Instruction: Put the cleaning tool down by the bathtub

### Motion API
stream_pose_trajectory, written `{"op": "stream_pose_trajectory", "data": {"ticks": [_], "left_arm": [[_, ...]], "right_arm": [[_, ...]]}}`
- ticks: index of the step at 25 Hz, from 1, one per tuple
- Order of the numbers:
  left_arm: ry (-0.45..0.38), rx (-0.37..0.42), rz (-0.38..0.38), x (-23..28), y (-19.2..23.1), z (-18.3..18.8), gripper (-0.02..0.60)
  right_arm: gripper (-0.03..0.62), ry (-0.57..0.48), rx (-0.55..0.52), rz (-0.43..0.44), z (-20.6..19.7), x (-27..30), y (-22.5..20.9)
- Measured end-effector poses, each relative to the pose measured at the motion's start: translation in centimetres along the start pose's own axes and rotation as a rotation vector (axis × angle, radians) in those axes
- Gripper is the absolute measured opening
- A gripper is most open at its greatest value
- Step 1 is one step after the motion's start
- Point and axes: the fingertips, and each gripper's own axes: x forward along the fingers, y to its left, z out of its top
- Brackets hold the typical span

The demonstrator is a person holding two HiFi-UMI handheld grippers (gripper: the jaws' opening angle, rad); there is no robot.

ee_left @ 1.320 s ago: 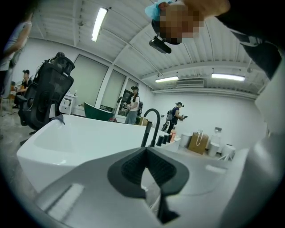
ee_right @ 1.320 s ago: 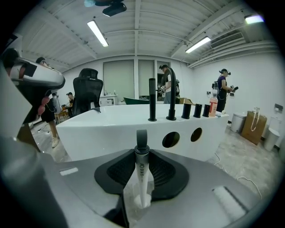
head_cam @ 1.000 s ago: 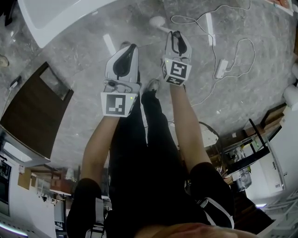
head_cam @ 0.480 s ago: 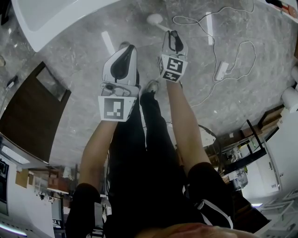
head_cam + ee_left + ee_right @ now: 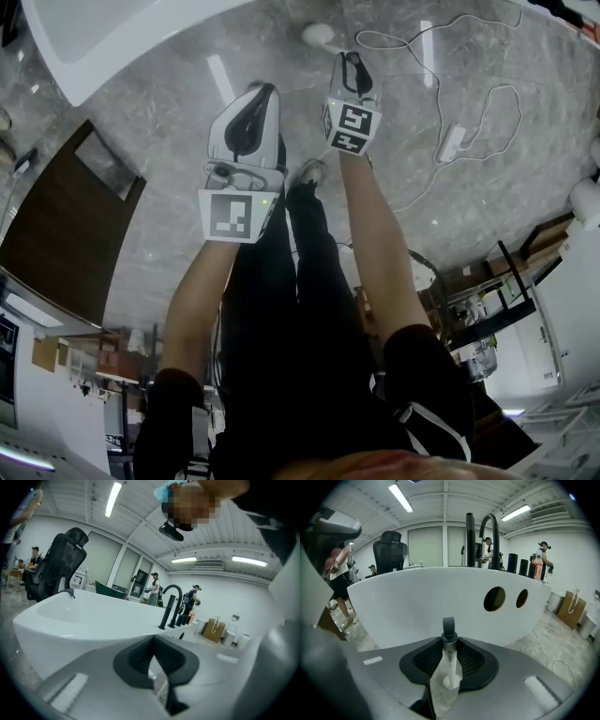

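Arms reach down in the head view over a grey marble floor (image 5: 159, 141), with one hand-held gripper in each hand. The left hand-held gripper (image 5: 260, 94) is beside the right hand-held gripper (image 5: 349, 64), and the two do not touch. The white bathtub (image 5: 103, 37) lies beyond the left one and to its left. Just past the right one's tips is a white rounded piece on a thin stem (image 5: 317, 36). Whether it belongs to the held tool cannot be told from this view. To the right of the right one, a white cable with its adapter (image 5: 450, 141) trails over the floor.

In the left gripper view, the jaws are together at the tips with nothing between them. The bathtub's rim stands ahead of them. A black faucet (image 5: 171, 604) rises beyond to the right, and an office chair (image 5: 58, 562) stands beyond to the left.

In the right gripper view, the jaws are clamped on the cleaning tool (image 5: 449, 656). Its handle runs out between the pads, with a grey loop at its far end. The bathtub's white wall is near and directly ahead, with two round holes (image 5: 494, 598) to the right.
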Motion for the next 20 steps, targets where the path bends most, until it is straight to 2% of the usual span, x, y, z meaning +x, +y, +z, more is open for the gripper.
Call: {"op": "stream_pose_trajectory", "data": {"ticks": [20], "left_arm": [[0.011,-0.017,-0.026,1.2,1.4,0.6,0.009]], "right_arm": [[0.095,-0.007,-0.022,0.016,3.0,4.6,0.5]]}}
